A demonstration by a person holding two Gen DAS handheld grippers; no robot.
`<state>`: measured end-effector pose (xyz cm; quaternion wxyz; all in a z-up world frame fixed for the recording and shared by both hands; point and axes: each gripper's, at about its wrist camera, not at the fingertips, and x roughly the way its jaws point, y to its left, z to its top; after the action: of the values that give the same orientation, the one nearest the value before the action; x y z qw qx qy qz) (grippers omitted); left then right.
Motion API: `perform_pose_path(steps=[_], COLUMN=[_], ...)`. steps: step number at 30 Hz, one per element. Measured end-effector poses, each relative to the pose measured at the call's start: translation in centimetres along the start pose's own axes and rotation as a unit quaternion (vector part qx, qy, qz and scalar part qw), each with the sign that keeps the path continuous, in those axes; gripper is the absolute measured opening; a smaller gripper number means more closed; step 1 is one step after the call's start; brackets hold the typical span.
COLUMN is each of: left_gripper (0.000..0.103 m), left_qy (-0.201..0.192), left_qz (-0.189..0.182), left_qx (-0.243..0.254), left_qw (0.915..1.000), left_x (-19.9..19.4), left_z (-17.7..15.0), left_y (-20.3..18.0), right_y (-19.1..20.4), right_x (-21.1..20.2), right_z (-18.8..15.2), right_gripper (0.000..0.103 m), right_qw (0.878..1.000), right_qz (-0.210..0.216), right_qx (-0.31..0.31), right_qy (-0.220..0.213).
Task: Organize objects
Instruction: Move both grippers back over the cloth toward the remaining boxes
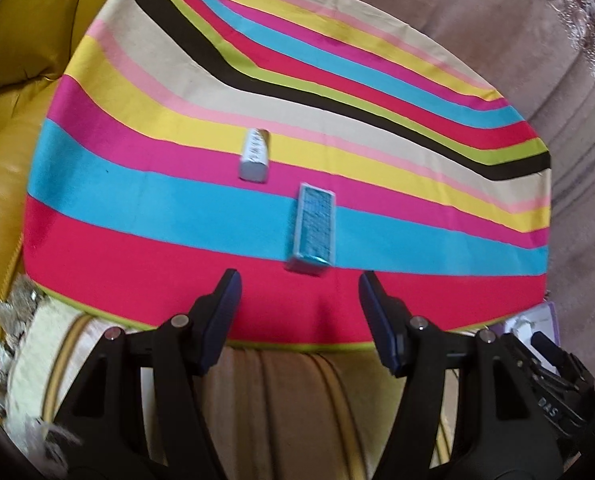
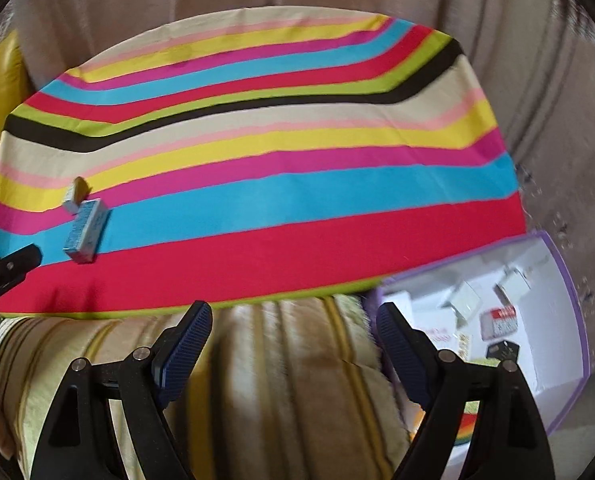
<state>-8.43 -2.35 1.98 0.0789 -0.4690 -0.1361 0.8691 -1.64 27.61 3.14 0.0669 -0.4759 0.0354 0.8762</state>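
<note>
Left claw: the left gripper (image 1: 299, 282) is seen released, its two blue-padded jaws spread apart with nothing between them; it is held above the near red stripe of the striped cloth (image 1: 137, 208).
Right claw: the right gripper (image 2: 293, 314) is seen released as well, jaws spread wide and empty; it is held over the near edge of the cloth and a beige striped fabric (image 2: 281, 380) below it.
Blue box: a long blue box (image 1: 311, 230) is laid flat on the cloth, across the blue and red stripes, its short end turned toward the left claw. It is found just ahead of the gap between the left jaws, slightly toward the right jaw, and is not touched by either pad. In the right wrist view the same box (image 2: 84, 233) is seen far to the left, well apart from the right claw.
White box: a smaller white box (image 1: 254, 156) is laid on the magenta and yellow stripes, beyond the blue box and a little to its left, near it but, in the left wrist view, apart from it. It is farther from the left claw than the blue box.
Tray: a white tray with a purple rim (image 2: 569, 280) is seen just beside the right claw, on its right, off the corner of the cloth; several small white boxes and cards are held in it, though blur hides their details.
Surroundings: a yellow cushion (image 1: 13, 120) is seen left of the cloth.
</note>
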Motion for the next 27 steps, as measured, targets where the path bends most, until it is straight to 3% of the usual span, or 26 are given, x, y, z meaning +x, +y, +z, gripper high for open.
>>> perform_pose_path(steps=[12, 22, 27], left_gripper=[0.065, 0.064, 0.044], left_qy=[-0.006, 0.005, 0.034], left_qz=[0.026, 0.037, 0.061], left_qx=[-0.004, 0.011, 0.021], left_qw=[0.9996, 0.9992, 0.9973], left_x=[2.4, 7.5, 10.8], left_z=[3.8, 8.9, 10.0], left_y=[2.4, 2.7, 3.1], right_y=[4.7, 6.7, 7.2], right_x=[1.2, 1.7, 2.0], right_z=[1.6, 2.4, 2.8], right_gripper=[0.085, 0.085, 0.085], right_qw=[0.999, 0.997, 0.997], right_qz=[0.024, 0.035, 0.045], right_qx=[-0.046, -0.064, -0.062], right_qy=[-0.001, 0.009, 0.013])
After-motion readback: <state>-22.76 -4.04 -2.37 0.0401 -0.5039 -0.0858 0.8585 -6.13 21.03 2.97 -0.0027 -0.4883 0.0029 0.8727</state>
